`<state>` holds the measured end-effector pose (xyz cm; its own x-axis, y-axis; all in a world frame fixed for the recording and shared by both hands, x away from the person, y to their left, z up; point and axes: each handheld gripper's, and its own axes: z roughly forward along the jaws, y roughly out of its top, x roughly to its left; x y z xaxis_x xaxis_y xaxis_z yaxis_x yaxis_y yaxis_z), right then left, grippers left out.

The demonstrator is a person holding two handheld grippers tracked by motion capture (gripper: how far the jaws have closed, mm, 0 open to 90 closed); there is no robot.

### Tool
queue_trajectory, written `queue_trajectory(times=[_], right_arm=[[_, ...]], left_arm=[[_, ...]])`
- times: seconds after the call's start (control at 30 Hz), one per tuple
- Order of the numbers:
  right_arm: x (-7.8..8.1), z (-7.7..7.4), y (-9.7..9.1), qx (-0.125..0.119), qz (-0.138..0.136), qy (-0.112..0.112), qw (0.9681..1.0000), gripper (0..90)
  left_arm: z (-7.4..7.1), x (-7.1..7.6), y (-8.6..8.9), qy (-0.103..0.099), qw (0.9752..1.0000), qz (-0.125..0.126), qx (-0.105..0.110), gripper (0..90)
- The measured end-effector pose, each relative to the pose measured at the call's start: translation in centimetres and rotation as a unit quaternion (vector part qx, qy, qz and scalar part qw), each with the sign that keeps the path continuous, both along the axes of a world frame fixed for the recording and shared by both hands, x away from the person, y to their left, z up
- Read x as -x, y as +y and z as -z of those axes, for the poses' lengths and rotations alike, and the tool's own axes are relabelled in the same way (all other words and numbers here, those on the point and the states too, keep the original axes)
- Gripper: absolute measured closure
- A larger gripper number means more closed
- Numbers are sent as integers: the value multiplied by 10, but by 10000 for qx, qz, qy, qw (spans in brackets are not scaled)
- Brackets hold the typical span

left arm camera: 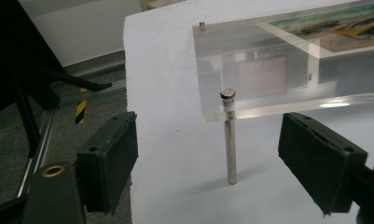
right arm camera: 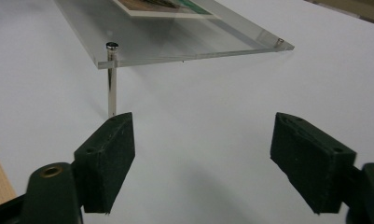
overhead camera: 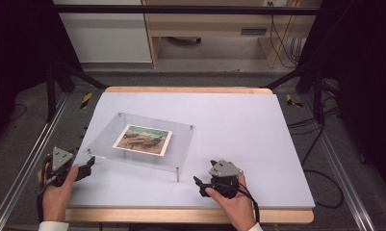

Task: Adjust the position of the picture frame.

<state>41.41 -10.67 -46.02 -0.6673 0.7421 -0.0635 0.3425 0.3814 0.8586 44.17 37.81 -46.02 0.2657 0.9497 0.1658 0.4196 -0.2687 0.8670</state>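
A clear acrylic plate (overhead camera: pixel 181 144) stands on thin metal legs over the white table mat, with a printed picture card (overhead camera: pixel 143 139) on it. My left gripper (overhead camera: pixel 90 165) rests at the mat's left edge, open, pointing at the plate's near-left leg (left arm camera: pixel 230 140); nothing is between its pads (left arm camera: pixel 111 163). My right gripper (overhead camera: pixel 199 185) sits near the front edge, open and empty, aimed at the near-right leg (right arm camera: pixel 112 81). The plate (right arm camera: pixel 184 39) rises beyond its pads (right arm camera: pixel 107 158).
The white mat (overhead camera: pixel 248 139) covers a wooden table with a bare strip along the front edge (overhead camera: pixel 181 215). Black frame struts (overhead camera: pixel 60 82) and cables (overhead camera: pixel 320 159) flank the table. Wooden furniture (overhead camera: pixel 219 29) stands behind.
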Motion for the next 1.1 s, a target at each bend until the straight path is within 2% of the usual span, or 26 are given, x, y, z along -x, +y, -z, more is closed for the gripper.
queue_trajectory(times=[0.1, 0.27, 0.47, 0.57, 0.73, 0.8, 0.83, 0.97, 1.1], right_arm=[[2, 1, -1, 128, 87, 80, 9998, 255], [4, 2, -4, 157, 85, 177, 9997, 254], [6, 4, -4, 145, 145, 170, 9996, 259], [6, 4, -4, 12, 4, 272, 9996, 270], [7, 4, 0, -190, -6, 237, 9995, 236], [8, 5, 5, -268, -56, 241, 9993, 223], [9, 6, 11, -327, -147, 295, 9989, 222], [10, 6, 20, -447, -326, 326, 9979, 220], [11, 4, 31, -490, -426, 306, 9974, 238]], left_arm=[[0, 0, -1, -6, 10000, -37, -15, 185], [0, 0, -1, 4, 10000, -30, 32, 166], [1, 4, 1, 53, 10000, 15, 75, 137], [2, 7, 3, 85, 9999, 48, 123, 99], [4, 9, 0, 96, 9993, 314, 188, 81], [6, 8, -3, 130, 9987, 466, 163, 81], [8, 6, -5, 214, 9978, 604, 191, 81], [10, 3, -6, 255, 9971, 689, 198, 81], [12, -1, -5, 307, 9957, 797, 359, 84]])
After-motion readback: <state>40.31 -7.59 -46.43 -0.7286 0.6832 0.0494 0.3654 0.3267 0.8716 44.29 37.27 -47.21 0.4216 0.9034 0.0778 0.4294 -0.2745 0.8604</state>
